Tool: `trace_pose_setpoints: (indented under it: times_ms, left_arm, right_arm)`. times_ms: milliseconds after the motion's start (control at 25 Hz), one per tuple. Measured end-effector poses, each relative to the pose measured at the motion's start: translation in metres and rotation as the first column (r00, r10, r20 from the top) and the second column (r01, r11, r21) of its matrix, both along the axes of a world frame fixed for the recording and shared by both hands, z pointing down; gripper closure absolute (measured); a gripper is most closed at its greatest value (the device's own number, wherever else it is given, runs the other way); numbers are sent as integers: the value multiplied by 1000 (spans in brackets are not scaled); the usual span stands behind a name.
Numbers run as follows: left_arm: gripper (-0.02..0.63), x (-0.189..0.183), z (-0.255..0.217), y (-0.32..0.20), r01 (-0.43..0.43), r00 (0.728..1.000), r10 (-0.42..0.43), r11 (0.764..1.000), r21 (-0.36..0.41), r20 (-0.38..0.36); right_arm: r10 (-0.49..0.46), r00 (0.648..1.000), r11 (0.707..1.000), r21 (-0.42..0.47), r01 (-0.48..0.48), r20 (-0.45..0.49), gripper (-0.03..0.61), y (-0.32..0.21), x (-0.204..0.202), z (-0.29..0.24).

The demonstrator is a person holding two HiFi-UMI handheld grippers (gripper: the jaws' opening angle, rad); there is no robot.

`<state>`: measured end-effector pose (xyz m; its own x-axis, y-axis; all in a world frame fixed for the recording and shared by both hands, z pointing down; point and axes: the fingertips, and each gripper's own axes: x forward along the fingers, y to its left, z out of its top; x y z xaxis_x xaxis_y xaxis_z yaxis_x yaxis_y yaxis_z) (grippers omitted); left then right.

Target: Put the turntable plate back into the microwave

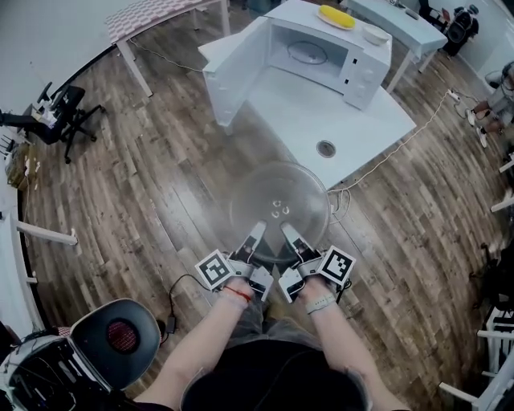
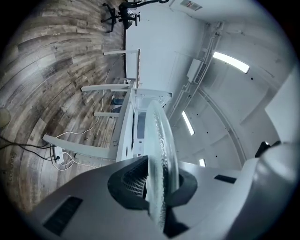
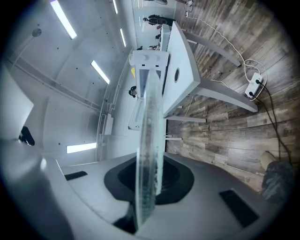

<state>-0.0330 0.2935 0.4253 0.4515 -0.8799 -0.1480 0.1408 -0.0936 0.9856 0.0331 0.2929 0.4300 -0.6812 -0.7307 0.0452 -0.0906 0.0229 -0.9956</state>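
Note:
A clear glass turntable plate (image 1: 279, 210) hangs level over the wood floor, in front of the white table. My left gripper (image 1: 256, 233) and right gripper (image 1: 287, 233) are both shut on its near rim, side by side. The left gripper view shows the plate (image 2: 159, 154) edge-on between the jaws, and so does the right gripper view, where the plate (image 3: 149, 154) runs up the middle. Farther back, the white microwave (image 1: 321, 48) stands on the table with its door (image 1: 235, 71) swung wide open to the left. A roller ring (image 1: 307, 53) lies on the oven's floor.
The white table (image 1: 313, 112) has a round cable hole (image 1: 325, 148) near its front edge. A yellow dish (image 1: 336, 17) and a white bowl (image 1: 374, 33) rest on the microwave's top. A black office chair (image 1: 64, 112) stands far left, a round stool (image 1: 119, 332) at my lower left.

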Motion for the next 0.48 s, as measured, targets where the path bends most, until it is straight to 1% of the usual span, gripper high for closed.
trace_pose_setpoints:
  times_ms: [480]
  left_arm:
    - [583,-24,-2,-92,-119,993,119,993,1,5]
  right_arm:
    - [118,993,993,1,-118,2,535,-84,-24,0]
